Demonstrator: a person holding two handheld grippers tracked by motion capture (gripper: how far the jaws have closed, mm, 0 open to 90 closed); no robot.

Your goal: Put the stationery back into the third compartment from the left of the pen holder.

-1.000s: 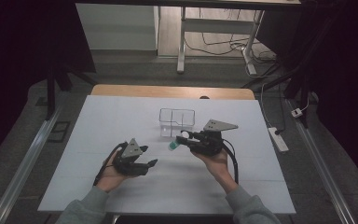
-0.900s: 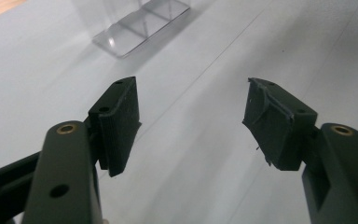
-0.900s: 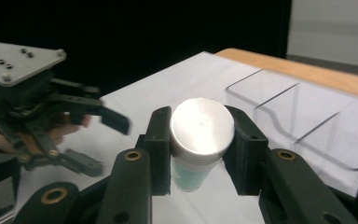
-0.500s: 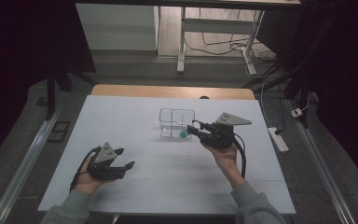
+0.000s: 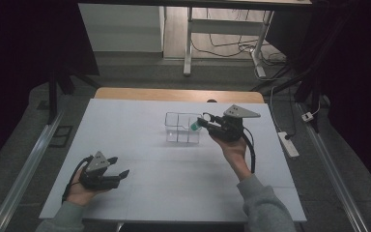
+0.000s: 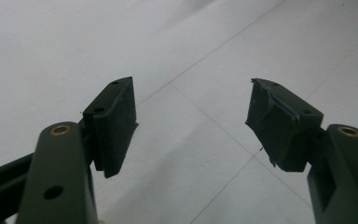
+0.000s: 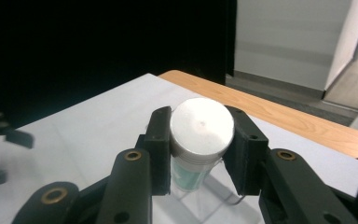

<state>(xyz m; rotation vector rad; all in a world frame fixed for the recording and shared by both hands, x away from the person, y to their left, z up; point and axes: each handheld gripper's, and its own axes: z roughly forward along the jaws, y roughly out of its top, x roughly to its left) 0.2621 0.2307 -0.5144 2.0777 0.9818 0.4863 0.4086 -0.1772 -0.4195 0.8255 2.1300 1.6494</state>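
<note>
High view looks down; gripper views sit close (sharing the table (image 5: 174, 169)).

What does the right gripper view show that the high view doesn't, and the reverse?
Right gripper view: the flat white cap of the small bottle, pinched between the right gripper jaws. High view: the clear divided box as a whole, both forearms, and the left gripper open, low over the table. Both: bottle held at the box, and the table's wooden far edge.
</note>
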